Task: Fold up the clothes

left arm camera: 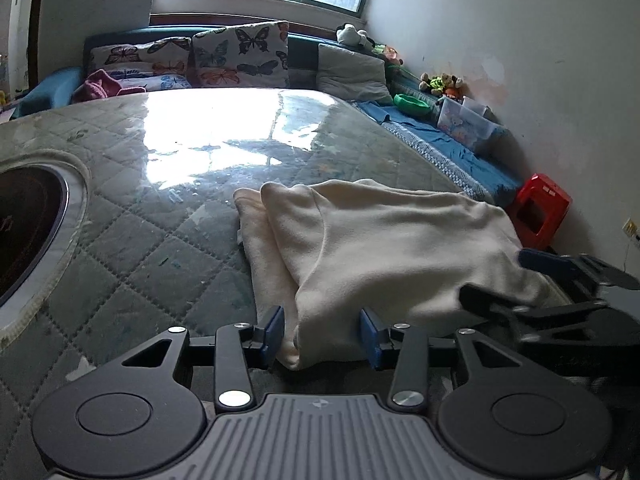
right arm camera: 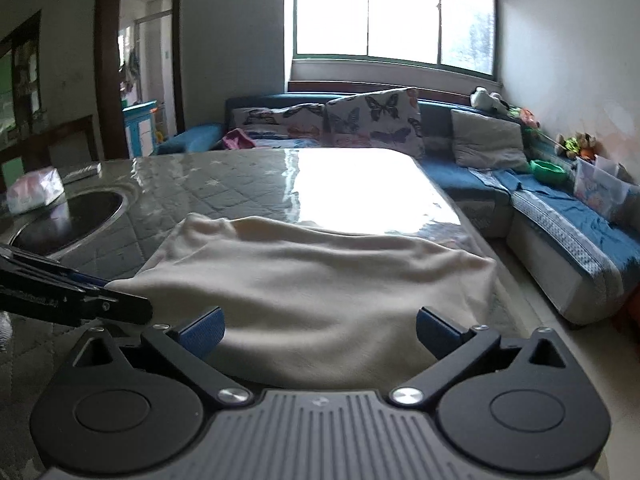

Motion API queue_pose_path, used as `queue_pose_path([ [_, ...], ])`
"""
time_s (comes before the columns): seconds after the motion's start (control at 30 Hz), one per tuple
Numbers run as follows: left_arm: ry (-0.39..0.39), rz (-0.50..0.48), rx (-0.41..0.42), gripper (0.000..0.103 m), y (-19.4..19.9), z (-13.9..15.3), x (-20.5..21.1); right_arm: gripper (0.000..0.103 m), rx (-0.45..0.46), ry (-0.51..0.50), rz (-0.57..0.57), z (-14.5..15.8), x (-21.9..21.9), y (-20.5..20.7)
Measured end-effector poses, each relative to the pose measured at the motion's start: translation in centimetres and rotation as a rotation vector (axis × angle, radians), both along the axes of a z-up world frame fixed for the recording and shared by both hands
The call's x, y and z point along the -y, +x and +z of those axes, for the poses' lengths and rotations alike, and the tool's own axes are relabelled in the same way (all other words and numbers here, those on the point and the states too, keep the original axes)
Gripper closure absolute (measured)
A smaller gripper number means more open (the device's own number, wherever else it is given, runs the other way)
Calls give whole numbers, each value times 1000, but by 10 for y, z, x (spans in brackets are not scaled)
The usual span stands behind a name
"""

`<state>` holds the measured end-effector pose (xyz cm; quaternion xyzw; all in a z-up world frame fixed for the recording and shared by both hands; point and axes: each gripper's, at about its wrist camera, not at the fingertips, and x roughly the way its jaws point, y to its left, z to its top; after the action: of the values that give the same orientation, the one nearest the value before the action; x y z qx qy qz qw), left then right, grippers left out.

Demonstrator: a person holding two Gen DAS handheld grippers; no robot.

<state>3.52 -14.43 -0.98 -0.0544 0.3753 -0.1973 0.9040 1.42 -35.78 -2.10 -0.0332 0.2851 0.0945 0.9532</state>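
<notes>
A cream garment [left arm camera: 384, 248] lies folded on the quilted table [left arm camera: 132, 240]; it also shows in the right wrist view [right arm camera: 312, 280]. My left gripper [left arm camera: 322, 334] is open, its blue pads either side of the garment's near corner. My right gripper [right arm camera: 319, 330] is open wide over the garment's near edge. The right gripper shows at the right of the left wrist view [left arm camera: 560, 280], blurred. The left gripper shows at the left of the right wrist view [right arm camera: 60, 292].
A round black inset [left arm camera: 24, 232] sits in the table at left. A tissue pack [right arm camera: 34, 192] lies beyond it. A blue sofa [right arm camera: 560, 216] with butterfly cushions [left arm camera: 240, 54], toys and a green bowl [left arm camera: 412, 105] runs behind and right. A red stool [left arm camera: 540, 210] stands by the wall.
</notes>
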Motion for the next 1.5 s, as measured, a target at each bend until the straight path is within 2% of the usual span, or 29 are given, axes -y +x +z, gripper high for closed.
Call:
queue_pose_path([
  [0.13,-9,34,-15,58,-2,0,-12,0,-50,-53,31,-12,-12,7],
  [0.4,-36,42,1,59,5,10,-15,0,11,-75,32,6,-20,22],
  [0.63,-15,47,-35,59,16,-4,-13,0,-33,-83,48,-6,-26,35],
  [0.87,17,33,-22,59,18,-4,-9,0,-27,-42,-47,-5,1,11],
  [1.03,39,23,-8,59,27,-6,-3,0,-44,-35,-81,-18,17,6],
  [1.27,56,23,-15,58,41,-7,4,0,-79,-23,-90,-14,23,27],
  [1.5,36,19,-9,58,35,-5,-4,0,-36,-12,-104,3,28,29],
])
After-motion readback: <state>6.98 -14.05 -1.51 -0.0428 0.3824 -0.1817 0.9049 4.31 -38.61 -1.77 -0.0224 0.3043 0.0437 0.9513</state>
